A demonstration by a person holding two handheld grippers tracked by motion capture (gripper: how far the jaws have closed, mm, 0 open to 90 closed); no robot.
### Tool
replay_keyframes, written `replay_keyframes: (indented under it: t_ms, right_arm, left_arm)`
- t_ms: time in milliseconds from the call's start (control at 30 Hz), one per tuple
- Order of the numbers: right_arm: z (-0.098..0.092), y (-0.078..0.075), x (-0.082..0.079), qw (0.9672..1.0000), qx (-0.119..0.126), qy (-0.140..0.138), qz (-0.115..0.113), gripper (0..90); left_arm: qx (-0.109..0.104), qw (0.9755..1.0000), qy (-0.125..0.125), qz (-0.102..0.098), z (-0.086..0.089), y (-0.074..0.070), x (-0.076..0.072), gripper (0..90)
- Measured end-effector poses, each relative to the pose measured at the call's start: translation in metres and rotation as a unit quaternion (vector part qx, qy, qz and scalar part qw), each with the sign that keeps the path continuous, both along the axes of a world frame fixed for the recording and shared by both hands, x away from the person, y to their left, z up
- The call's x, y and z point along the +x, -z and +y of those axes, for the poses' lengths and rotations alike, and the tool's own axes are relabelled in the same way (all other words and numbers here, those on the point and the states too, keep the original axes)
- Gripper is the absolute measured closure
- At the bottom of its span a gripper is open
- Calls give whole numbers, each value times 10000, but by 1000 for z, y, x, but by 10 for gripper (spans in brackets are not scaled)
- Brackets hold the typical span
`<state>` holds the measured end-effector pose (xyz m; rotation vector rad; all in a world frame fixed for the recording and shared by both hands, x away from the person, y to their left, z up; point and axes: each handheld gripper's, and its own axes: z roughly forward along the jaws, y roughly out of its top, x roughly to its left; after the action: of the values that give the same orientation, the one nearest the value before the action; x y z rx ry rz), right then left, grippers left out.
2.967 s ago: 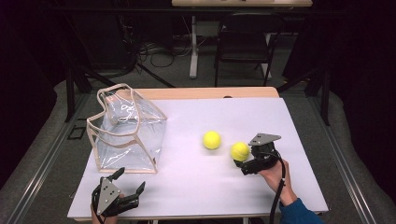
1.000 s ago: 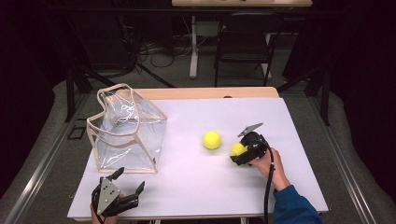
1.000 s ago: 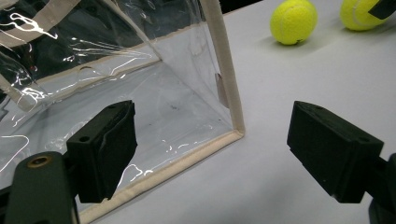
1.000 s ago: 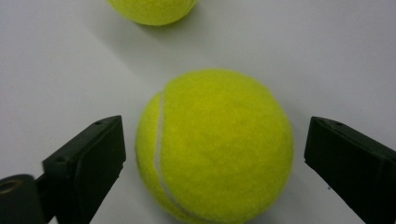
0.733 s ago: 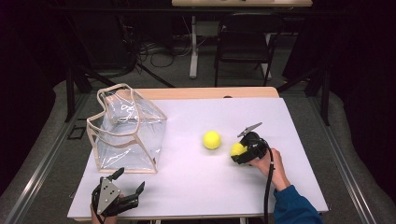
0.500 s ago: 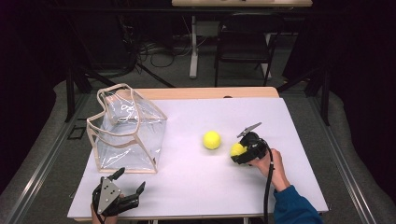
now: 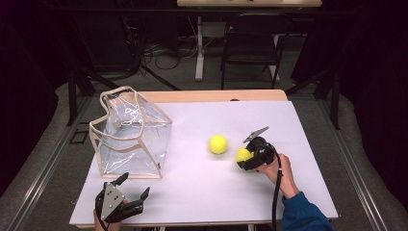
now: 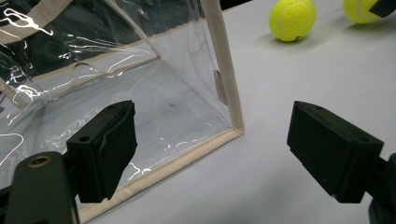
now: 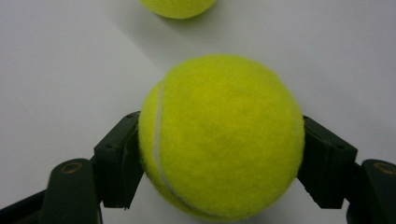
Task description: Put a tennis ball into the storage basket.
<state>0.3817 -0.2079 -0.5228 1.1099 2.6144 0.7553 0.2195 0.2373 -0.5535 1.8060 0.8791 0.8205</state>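
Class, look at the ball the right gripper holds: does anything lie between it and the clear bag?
Only the second tennis ball, lying roughly between the gripped tennis ball and the clear bag. The rest is bare table.

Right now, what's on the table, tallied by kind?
Tennis balls: 2, one free, one clamped in the right gripper
Clear bags: 1
Total: 3

Black two-jaw grippers (image 7: 248, 161) are fitted with brass screws; a grey plate tops each, a black cable trails, a blue sleeve (image 7: 304, 214) is worn.
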Motion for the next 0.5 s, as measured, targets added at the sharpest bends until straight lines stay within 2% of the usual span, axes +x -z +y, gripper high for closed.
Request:
replay_keyframes:
  t_ms: [33,67,500]
  right_arm:
    - [0,-3,-1,9999,-107,-60,44,254]
    - [1,-2,-2,10000,-24,-47,-28,254]
    - [8,-10,-11,9996,-32,-253,-154,255]
  left_arm:
    - [6,10000,6,8,0,0,0,161]
    - [31,10000,20,12,0,0,0,161]
    - [7,10000,18,9,0,0,0,160]
